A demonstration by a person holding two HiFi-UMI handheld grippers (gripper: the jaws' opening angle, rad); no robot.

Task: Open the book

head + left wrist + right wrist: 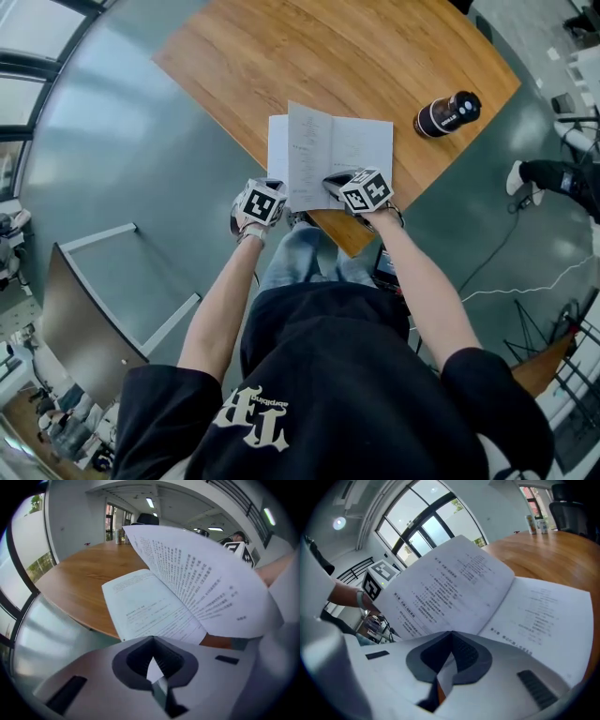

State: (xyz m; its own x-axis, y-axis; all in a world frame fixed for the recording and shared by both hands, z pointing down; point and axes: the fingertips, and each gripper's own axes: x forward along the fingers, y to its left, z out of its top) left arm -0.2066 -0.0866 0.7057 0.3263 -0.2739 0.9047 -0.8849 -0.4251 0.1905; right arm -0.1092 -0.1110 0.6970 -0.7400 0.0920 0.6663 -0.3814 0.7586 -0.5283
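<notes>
Book [342, 145]: lies open at the near edge of the table [281, 56], one page [309, 155] raised between the grippers.
Left gripper [152, 670]: clamped on a paper edge of it.
Right gripper [444, 667]: clamped likewise.
Arms: held forward, side by side.

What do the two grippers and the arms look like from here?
The left gripper and right gripper have pale grey bodies with dark ribbed pads at the jaws. Each carries a white cube with black square markers. The person wears a black short-sleeved T-shirt.
</notes>
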